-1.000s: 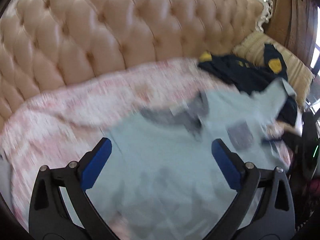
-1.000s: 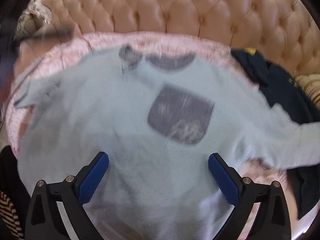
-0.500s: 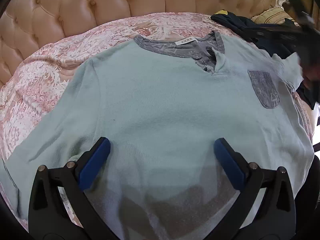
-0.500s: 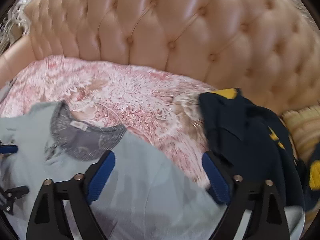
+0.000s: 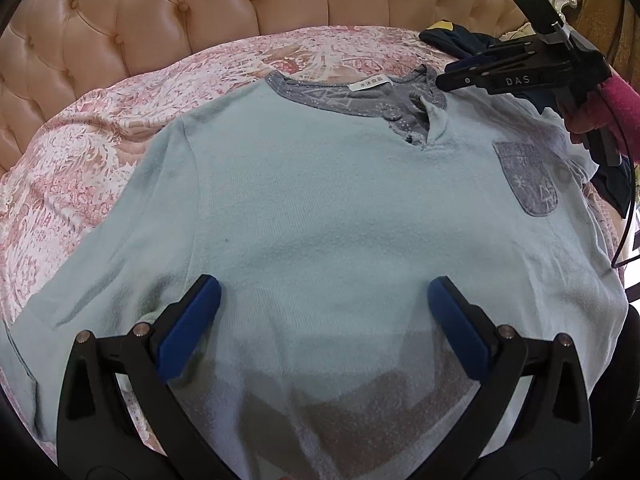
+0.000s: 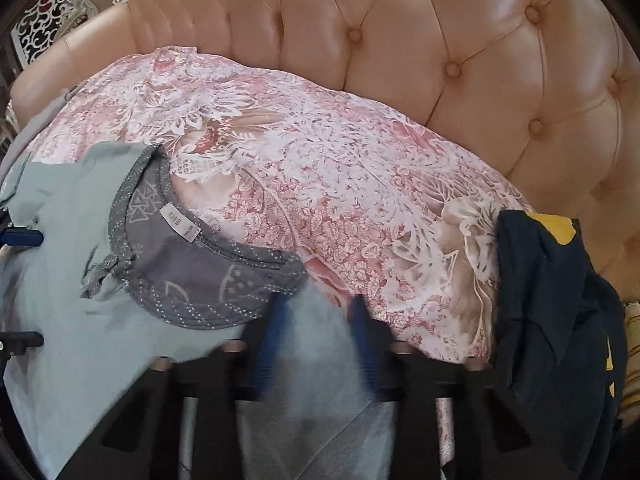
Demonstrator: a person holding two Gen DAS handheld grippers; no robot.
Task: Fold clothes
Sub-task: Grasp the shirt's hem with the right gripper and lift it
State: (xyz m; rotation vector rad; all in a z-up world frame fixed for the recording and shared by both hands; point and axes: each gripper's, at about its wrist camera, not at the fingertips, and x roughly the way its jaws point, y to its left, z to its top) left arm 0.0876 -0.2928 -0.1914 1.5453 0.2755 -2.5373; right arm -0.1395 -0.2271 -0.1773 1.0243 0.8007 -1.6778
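A pale blue-green long-sleeved shirt (image 5: 320,184) lies flat, front up, with a grey collar (image 5: 352,96) and a grey chest pocket (image 5: 528,180). My left gripper (image 5: 324,304) is open, low over the shirt's lower body, with nothing between its fingers. My right gripper (image 5: 442,79) is at the shoulder, just right of the collar. In the right wrist view the right gripper (image 6: 318,308) is blurred. Its jaws are closing, with the shirt's (image 6: 80,320) shoulder fabric between the pads and a gap still showing.
A pink floral cover (image 6: 320,160) spreads over the seat of a tufted peach sofa (image 6: 440,40). A navy garment with yellow patches (image 6: 552,320) lies in a heap to the right of the shirt. A hand in a pink sleeve (image 5: 616,104) holds the right gripper.
The right gripper moved from over the chest pocket to the shoulder by the collar, and its jaws narrowed. The left gripper sank toward the shirt, then stayed still.
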